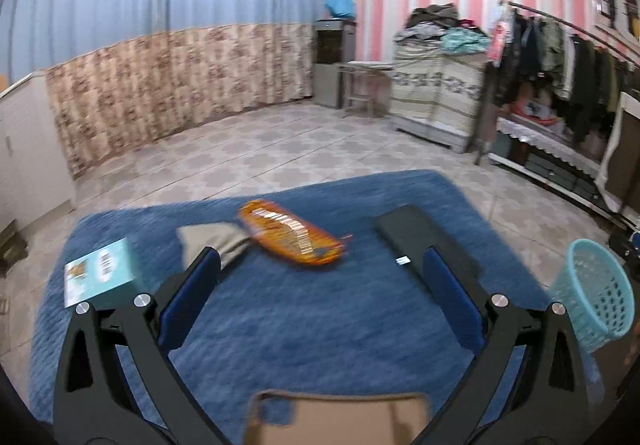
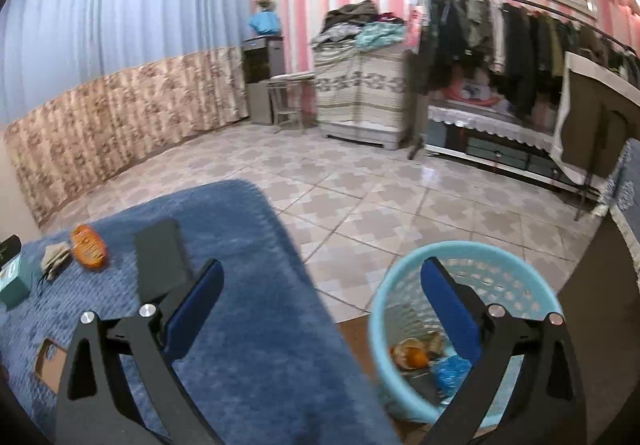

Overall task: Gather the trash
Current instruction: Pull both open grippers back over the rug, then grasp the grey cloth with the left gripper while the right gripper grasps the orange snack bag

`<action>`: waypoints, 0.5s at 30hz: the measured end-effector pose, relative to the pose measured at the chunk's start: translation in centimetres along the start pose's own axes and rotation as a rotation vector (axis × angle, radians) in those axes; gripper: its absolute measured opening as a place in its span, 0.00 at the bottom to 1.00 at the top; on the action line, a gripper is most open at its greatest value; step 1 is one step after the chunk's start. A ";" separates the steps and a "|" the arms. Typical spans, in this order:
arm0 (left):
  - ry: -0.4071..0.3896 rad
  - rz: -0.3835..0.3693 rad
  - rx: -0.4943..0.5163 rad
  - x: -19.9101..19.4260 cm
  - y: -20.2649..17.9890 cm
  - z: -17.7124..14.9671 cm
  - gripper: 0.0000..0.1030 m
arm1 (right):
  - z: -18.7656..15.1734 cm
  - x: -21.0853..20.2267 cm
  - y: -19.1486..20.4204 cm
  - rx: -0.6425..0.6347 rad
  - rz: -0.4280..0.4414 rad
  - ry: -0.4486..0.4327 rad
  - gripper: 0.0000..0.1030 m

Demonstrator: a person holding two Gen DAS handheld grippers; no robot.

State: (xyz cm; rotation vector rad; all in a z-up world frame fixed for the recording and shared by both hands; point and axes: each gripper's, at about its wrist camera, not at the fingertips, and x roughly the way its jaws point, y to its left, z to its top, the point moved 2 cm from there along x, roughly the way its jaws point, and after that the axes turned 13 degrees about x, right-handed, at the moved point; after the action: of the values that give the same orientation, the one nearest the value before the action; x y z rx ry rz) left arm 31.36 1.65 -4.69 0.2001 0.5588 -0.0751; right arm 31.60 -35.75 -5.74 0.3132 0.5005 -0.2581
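Risk first: the orange wrapper [image 1: 291, 238] is thin, glossy and flat on the soft blue cover [image 1: 320, 325] of the counter, so a shallow pinch by the left tongs [image 1: 320, 269] would likely skid over it or catch cover pile instead. The grey wad [image 1: 216, 243] touches the wrapper's near-left end and could get dragged along. Not all items on the cover read as trash: the black slab [image 1: 420, 241] and teal box [image 1: 100, 273] may belong there, and a wrong pick is easy given the motion blur. The basket [image 2: 464, 329] stands off the counter's right edge on the floor, so a drop made short of its rim would land on the tiles. Pose: left tongs released, wide, empty, angled downward over the cover, wrapper ahead between the fingers' line. Right tongs [image 2: 322, 287] also released and empty, tilted down above the basket, which holds peel [image 2: 412, 355] and a blue scrap [image 2: 452, 371]. A cardboard piece [image 1: 340, 421] lies nearest the left tongs.
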 end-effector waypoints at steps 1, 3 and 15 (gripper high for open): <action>0.006 0.013 -0.010 -0.1 0.7 -0.3 0.95 | -0.3 0.1 0.8 -0.012 0.007 0.004 0.94; 0.017 0.034 -0.036 -0.4 2.5 -1.4 0.95 | -0.9 0.4 2.8 -0.039 0.030 0.017 0.94; 0.077 0.164 -0.183 -1.4 11.2 -5.3 0.95 | -4.4 2.5 13.4 -0.202 0.170 0.059 0.94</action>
State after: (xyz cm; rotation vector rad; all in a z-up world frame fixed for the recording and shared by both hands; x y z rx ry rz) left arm 28.83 13.72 -6.49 0.0699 0.6201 0.1437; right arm 36.05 -22.30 -7.61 0.1649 0.5502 -0.0325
